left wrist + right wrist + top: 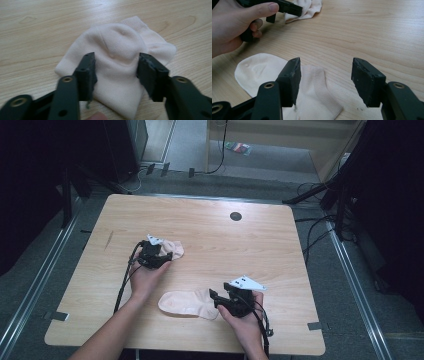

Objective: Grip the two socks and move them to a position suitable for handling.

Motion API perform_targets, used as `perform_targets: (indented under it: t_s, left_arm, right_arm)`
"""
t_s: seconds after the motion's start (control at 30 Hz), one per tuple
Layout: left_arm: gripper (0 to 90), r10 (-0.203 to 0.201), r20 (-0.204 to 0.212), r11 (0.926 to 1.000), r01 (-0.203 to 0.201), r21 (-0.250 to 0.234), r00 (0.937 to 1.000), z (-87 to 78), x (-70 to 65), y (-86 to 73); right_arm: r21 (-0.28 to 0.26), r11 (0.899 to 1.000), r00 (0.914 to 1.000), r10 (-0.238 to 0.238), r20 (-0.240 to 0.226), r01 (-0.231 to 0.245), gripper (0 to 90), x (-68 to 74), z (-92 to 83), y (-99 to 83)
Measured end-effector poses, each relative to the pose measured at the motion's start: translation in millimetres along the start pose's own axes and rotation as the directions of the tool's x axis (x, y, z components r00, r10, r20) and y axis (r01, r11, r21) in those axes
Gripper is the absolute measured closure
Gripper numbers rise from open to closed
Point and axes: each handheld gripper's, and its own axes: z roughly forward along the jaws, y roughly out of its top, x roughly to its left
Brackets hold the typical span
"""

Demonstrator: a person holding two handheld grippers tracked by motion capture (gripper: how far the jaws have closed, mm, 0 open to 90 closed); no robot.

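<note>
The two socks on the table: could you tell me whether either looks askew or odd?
The far sock, between the open jaws of the left hand-held gripper, lies bunched and folded over itself. The near sock, by the right hand-held gripper, lies flat. No damage is visible.

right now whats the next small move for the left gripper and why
Probably close the left gripper on the crumpled sock: its jaws stand open on either side of the fabric, not yet pinching it, and the sock lies loose on the table.
</note>
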Motion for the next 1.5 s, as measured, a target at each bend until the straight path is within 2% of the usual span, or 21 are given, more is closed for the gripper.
perform_targets:
  t_s: [0.07, 0.1, 0.13, 0.23, 0.33, 0.43, 0.47, 0.6, 0.67, 0.77, 0.83, 0.9, 1.0, 1.07, 1.1, 1.13, 1.17, 1.23, 1.3, 1.43, 1.5]
  left_arm:
    - [65.4, 0.009, 0.002, 1.0000, -0.009, 0.000, 1.0000, -0.3, 0.0, 0.2]
    - [77.3, 0.024, 0.013, 0.9997, -0.024, 0.005, 0.9996, -1.2, 0.5, 0.2]
    - [83.6, 0.036, 0.002, 0.9993, -0.036, 0.005, 0.9994, -1.4, 0.2, 0.2]
    - [86.4, 0.065, -0.002, 0.9979, -0.065, 0.005, 0.9979, -3.4, -0.4, 0.5]
    - [86.8, 0.047, 0.055, 0.9976, -0.044, -0.053, 0.9974, -16.7, -2.3, 2.6]
    - [86.8, 0.070, 0.083, 0.9940, -0.063, -0.090, 0.9941, -28.8, -8.1, 5.1]
    - [86.8, 0.081, 0.123, 0.9910, -0.066, -0.116, 0.9891, -39.3, -15.0, 6.7]
    - [86.9, 0.100, 0.209, 0.9839, -0.066, -0.166, 0.9728, -54.1, -30.8, 7.3]
    - [86.9, 0.113, 0.257, 0.9820, -0.069, -0.176, 0.9597, -61.0, -41.9, 8.2]
    - [86.9, 0.142, 0.300, 0.9782, -0.087, -0.188, 0.9432, -66.0, -58.1, 8.5]
    - [86.9, 0.167, 0.325, 0.9772, -0.113, -0.180, 0.9309, -64.2, -68.0, 7.7]
    - [86.6, 0.184, 0.339, 0.9792, -0.143, -0.144, 0.9226, -56.8, -73.3, 5.6]
    - [86.0, 0.196, 0.326, 0.9799, -0.173, -0.099, 0.9248, -43.6, -78.1, -0.6]
    - [84.6, 0.218, 0.321, 0.9759, -0.210, -0.058, 0.9215, -37.2, -80.1, -3.0]
    - [82.1, 0.236, 0.301, 0.9714, -0.233, -0.045, 0.9239, -34.9, -82.4, -4.3]
    - [76.9, 0.267, 0.286, 0.9628, -0.268, -0.037, 0.9203, -33.1, -84.1, -5.5]
    - [71.3, 0.282, 0.272, 0.9583, -0.284, -0.032, 0.9202, -32.9, -84.7, -5.8]
    - [56.7, 0.299, 0.239, 0.9533, -0.300, -0.032, 0.9237, -34.1, -85.4, -5.9]
    - [52.6, 0.283, 0.227, 0.9590, -0.279, -0.047, 0.9319, -37.3, -85.0, -4.6]
    - [60.0, 0.262, 0.241, 0.9650, -0.253, -0.068, 0.9345, -39.6, -89.7, 2.6]
    - [64.1, 0.257, 0.245, 0.9664, -0.251, -0.056, 0.9349, -35.1, -95.9, 6.2]
  right_arm:
    - [0.002, 1.000, 1.0000, -0.001, 0.001, 0.001, 41.5, -0.1, 0.2, -0.2]
    - [0.005, 1.000, 1.0000, 0.002, 0.001, -0.002, 41.5, 0.1, 0.5, -0.3]
    - [0.010, 1.000, 1.0000, 0.000, 0.003, 0.000, 41.6, 0.2, 1.0, -0.4]
    - [0.013, 1.000, 1.0000, 0.000, 0.004, 0.000, 41.7, 0.5, 1.8, -0.6]
    - [-0.001, 1.000, 0.9999, 0.006, 0.014, -0.006, 42.4, -1.3, -0.2, 0.3]
    - [-0.022, 0.999, 0.9992, 0.028, 0.027, -0.028, 42.7, -6.0, -2.8, 2.8]
    - [-0.028, 0.999, 0.9990, 0.032, 0.031, -0.031, 42.7, -7.8, -3.3, 3.5]
    - [-0.041, 0.998, 0.9980, 0.048, 0.042, -0.046, 43.0, -12.4, -6.1, 5.1]
    - [-0.043, 0.998, 0.9975, 0.052, 0.048, -0.050, 43.1, -13.9, -7.5, 5.4]
    - [-0.047, 0.997, 0.9966, 0.061, 0.055, -0.058, 43.2, -15.9, -8.5, 5.8]
    - [-0.049, 0.997, 0.9962, 0.063, 0.060, -0.060, 43.3, -17.8, -8.8, 5.7]
    - [-0.047, 0.997, 0.9959, 0.066, 0.063, -0.063, 43.5, -18.8, -9.0, 5.6]
    - [-0.045, 0.997, 0.9955, 0.066, 0.069, -0.063, 43.7, -19.7, -8.7, 5.1]
    - [-0.043, 0.997, 0.9953, 0.066, 0.071, -0.063, 43.8, -20.3, -8.3, 4.7]
    - [-0.042, 0.997, 0.9952, 0.066, 0.072, -0.063, 43.8, -20.6, -8.1, 4.5]
    - [-0.042, 0.997, 0.9954, 0.066, 0.070, -0.063, 43.8, -21.1, -7.6, 4.3]
    - [-0.040, 0.997, 0.9951, 0.067, 0.072, -0.065, 43.8, -21.6, -7.2, 4.2]
    - [-0.042, 0.997, 0.9949, 0.068, 0.074, -0.065, 43.8, -22.2, -7.2, 4.5]
    - [-0.046, 0.997, 0.9948, 0.071, 0.074, -0.067, 43.8, -22.8, -7.8, 5.0]
    - [-0.047, 0.996, 0.9946, 0.073, 0.074, -0.070, 43.8, -24.2, -6.9, 5.3]
    - [-0.041, 0.997, 0.9945, 0.073, 0.076, -0.070, 43.9, -24.0, -5.9, 5.1]
